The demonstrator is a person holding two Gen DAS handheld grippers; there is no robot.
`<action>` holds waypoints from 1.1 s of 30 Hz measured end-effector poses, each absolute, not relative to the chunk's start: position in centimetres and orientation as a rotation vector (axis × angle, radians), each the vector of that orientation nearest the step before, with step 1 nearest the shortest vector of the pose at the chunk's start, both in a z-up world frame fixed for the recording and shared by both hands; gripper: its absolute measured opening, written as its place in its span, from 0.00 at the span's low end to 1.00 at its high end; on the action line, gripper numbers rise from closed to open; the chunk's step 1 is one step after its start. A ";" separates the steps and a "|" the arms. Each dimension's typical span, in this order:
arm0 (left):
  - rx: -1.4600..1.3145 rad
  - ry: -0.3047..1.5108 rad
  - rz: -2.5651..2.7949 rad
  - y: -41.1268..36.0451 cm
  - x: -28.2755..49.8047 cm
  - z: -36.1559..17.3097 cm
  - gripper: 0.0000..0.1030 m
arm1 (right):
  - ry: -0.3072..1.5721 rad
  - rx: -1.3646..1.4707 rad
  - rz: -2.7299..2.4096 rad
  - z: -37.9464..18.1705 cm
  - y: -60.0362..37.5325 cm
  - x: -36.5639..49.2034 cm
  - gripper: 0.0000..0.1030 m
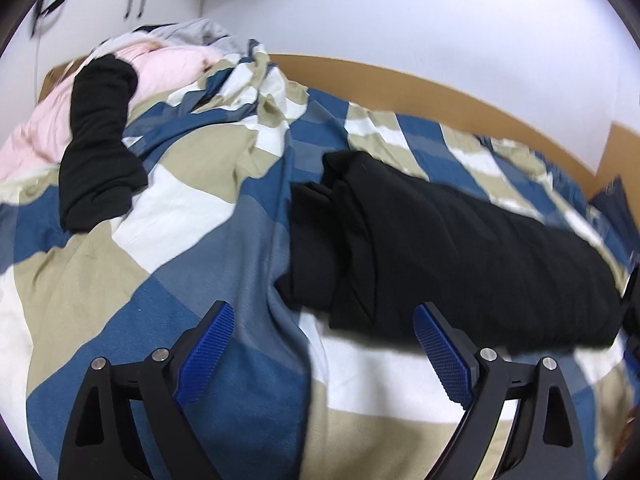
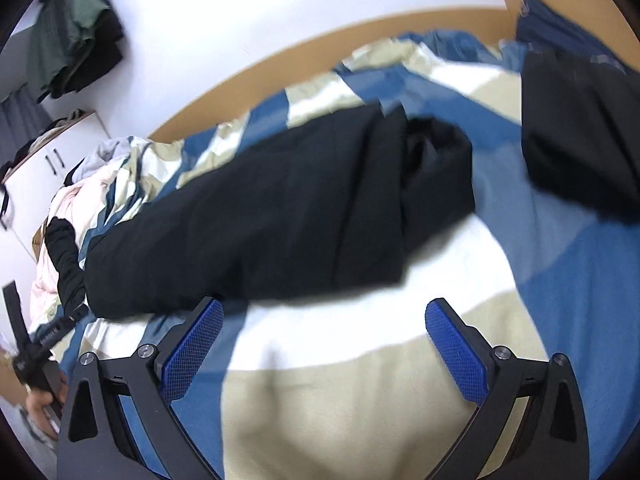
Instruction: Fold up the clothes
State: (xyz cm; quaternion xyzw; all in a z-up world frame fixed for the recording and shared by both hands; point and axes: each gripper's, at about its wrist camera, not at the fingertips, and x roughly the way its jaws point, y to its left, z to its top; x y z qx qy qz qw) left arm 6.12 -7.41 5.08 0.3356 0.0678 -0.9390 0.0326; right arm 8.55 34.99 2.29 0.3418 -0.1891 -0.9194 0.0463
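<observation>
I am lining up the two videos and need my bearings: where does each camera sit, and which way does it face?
Left wrist: sits on the left gripper, looking along its open jaws over the checked bedcover at the long black garment; a smaller black piece and a pink quilt lie further left.
Right wrist: sits on the right gripper, jaws open, facing the same black garment from its other end; a hand shows at the lower left.
Shared: garment, bedcover, wooden bed frame, white cupboard.
</observation>
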 end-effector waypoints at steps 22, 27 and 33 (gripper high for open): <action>1.038 0.118 -2.776 -6.8 5.9 4.2 0.92 | -0.565 1.180 -2.731 0.9 34.6 6.4 1.00; 1.089 -0.104 -2.806 -3.8 4.9 3.9 0.92 | -0.540 1.204 -2.736 0.8 34.4 5.5 1.00; 1.045 -0.427 -2.828 0.2 4.7 4.6 0.92 | -0.556 1.195 -2.730 0.6 34.8 5.8 1.00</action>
